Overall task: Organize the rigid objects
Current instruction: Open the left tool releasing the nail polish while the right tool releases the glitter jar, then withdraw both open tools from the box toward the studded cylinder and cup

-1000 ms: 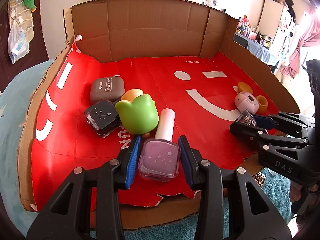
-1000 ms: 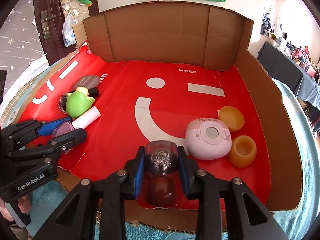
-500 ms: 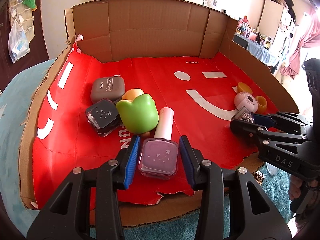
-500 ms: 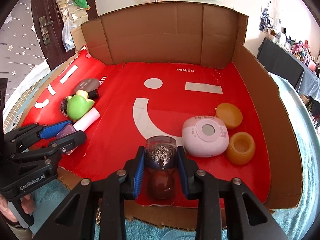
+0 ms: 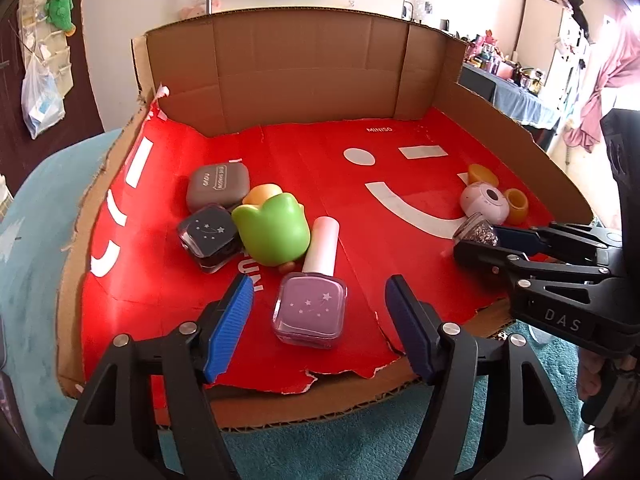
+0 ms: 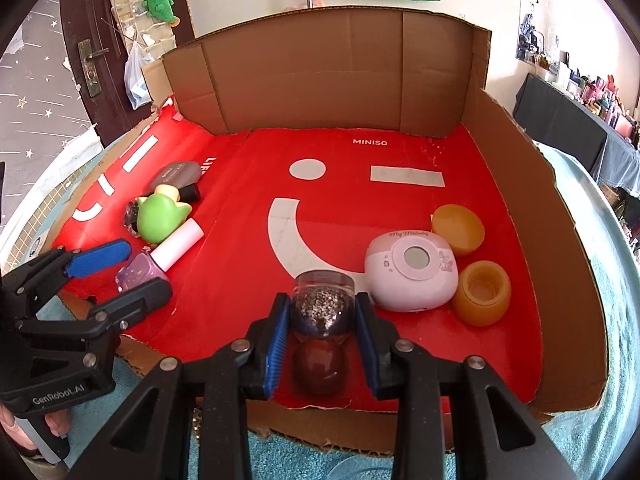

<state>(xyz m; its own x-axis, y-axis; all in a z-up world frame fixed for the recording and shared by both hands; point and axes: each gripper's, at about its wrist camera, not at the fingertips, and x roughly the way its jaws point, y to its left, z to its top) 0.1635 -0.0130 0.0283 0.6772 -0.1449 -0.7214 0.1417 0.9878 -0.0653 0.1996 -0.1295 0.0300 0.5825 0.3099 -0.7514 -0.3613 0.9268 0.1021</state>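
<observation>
A lilac nail polish bottle (image 5: 310,304) with a white cap lies on the red tray floor (image 5: 360,216) between the fingers of my open left gripper (image 5: 320,316), which do not touch it. It also shows in the right wrist view (image 6: 140,274). My right gripper (image 6: 322,336) is shut on a glitter bottle (image 6: 322,308) with a dark red cap, near the tray's front edge. From the left wrist view the glitter bottle (image 5: 476,232) sits in those jaws at the right.
A green tulip-shaped toy (image 5: 272,234), a dark starred bottle (image 5: 208,236) and a grey case (image 5: 218,184) cluster at the left. A pink round device (image 6: 412,274) and two orange cups (image 6: 482,292) sit at the right. Cardboard walls (image 6: 320,72) ring the tray.
My left gripper has opened and let go of the lilac bottle, which now lies on the tray floor. The right gripper has moved slightly, still holding the glitter bottle.
</observation>
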